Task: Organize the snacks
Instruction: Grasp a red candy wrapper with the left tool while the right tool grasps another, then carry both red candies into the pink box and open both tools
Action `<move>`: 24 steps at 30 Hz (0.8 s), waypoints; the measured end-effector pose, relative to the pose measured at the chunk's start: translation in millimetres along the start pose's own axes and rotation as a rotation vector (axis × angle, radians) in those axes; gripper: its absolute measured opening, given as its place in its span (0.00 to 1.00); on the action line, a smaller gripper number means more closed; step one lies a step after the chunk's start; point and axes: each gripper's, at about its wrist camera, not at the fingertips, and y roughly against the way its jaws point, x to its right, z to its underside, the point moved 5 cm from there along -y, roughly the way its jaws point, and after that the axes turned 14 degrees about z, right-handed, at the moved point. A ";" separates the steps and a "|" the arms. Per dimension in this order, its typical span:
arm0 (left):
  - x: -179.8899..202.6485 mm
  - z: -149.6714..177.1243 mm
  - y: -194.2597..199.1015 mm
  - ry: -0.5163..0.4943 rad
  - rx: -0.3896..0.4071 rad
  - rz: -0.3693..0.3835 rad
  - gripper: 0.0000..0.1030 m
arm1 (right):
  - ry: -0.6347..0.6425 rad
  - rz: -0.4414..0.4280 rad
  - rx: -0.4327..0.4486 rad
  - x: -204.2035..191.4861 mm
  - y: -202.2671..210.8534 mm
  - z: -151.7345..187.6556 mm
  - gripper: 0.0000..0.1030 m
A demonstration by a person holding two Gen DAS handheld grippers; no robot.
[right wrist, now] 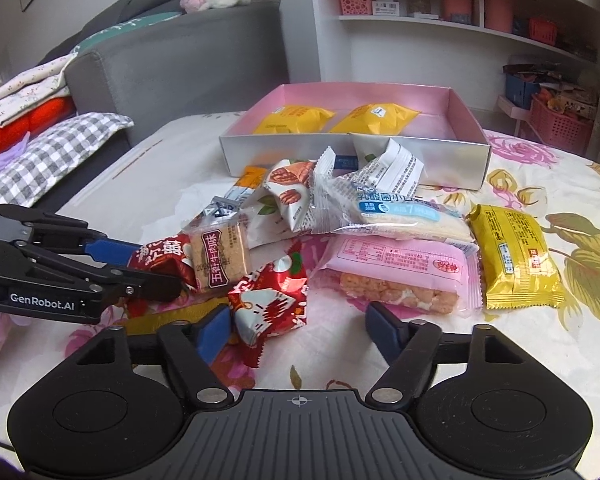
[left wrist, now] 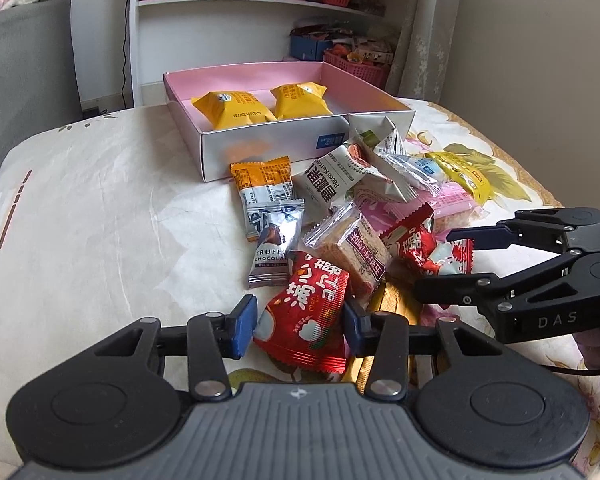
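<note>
Two tools low over snacks, left tool point(left wrist: 300, 320) straddling red packet point(left wrist: 304, 320), right tool point(right wrist: 300, 328) spread

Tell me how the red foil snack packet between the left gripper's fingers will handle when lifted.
The red foil packet looks puffy, so it is probably light and may crumple under the left gripper. Its glossy foil could slip. It overlaps the clear-wrapped biscuit, which may shift.

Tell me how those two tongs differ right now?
The left tongs straddle a red snack packet; the right tongs have only bare bedspread between them. The left pair is set narrower, the right wider. Both have blue pads on black arms.
</note>
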 end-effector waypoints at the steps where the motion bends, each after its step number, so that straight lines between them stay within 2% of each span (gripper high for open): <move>1: 0.6 -0.5 0.4 0.001 0.002 0.000 0.40 | 0.003 -0.004 0.001 -0.9 0.6 0.3 0.61; 2: 1.1 -0.9 1.1 0.000 0.004 0.000 0.40 | 0.007 -0.010 0.002 -1.9 1.1 0.3 0.59; 6: 3.7 -1.8 3.1 0.000 0.007 0.003 0.37 | 0.021 -0.037 0.004 -7.3 4.3 -0.2 0.37; 10: 7.3 -3.0 4.6 -0.002 0.008 0.003 0.31 | 0.034 -0.033 0.007 -10.2 5.3 -0.7 0.36; 12: 8.6 -3.3 5.1 -0.006 0.006 -0.001 0.31 | 0.029 -0.036 0.003 -9.3 5.6 -1.2 0.33; 24: 9.7 -9.5 15.8 0.010 0.021 -0.013 0.30 | 0.013 -0.060 0.020 -6.2 16.8 -6.6 0.32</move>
